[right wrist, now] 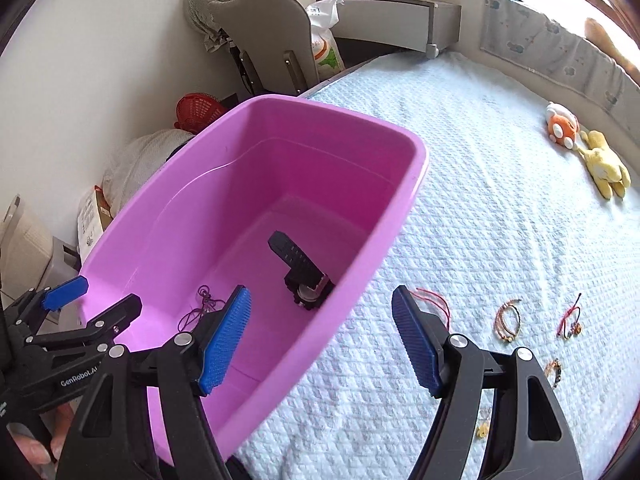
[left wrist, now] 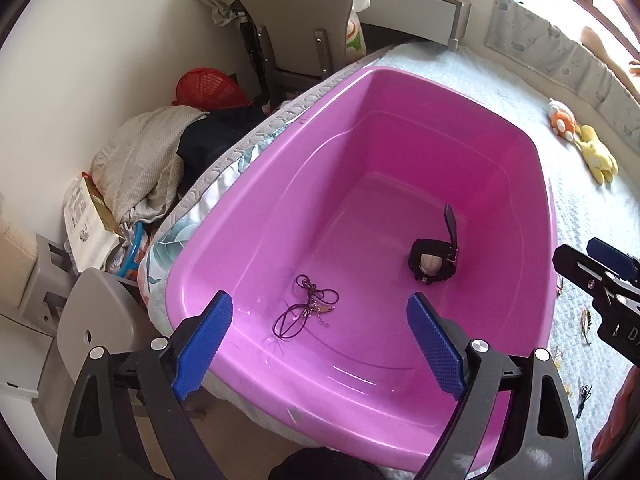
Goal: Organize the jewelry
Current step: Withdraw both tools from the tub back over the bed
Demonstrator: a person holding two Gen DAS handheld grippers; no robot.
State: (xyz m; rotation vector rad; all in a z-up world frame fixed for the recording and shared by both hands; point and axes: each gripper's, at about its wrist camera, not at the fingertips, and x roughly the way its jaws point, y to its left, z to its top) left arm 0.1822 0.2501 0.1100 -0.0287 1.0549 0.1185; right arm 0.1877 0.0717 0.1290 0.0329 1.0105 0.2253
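A pink plastic tub (left wrist: 532, 148) (right wrist: 400, 184) sits on the bed. Inside it lie a purple cord necklace (left wrist: 308, 310) (right wrist: 202, 308) and a black watch (left wrist: 434, 262) (right wrist: 300, 272). My left gripper (left wrist: 320, 340) is open and empty above the tub's near rim. My right gripper (right wrist: 320, 336) is open and empty over the tub's right wall. On the bed to its right lie a red string bracelet (right wrist: 434, 304), a beaded bracelet (right wrist: 508, 320), a red and black bracelet (right wrist: 570, 320) and a small bracelet (right wrist: 554, 370).
The white quilted bed (right wrist: 500, 200) holds an orange toy (right wrist: 562, 124) and a yellow plush (right wrist: 604, 166) at the far right. A grey chair (right wrist: 272, 36), a red basket (right wrist: 198, 114) and piled cloth (left wrist: 140, 160) stand left of the bed.
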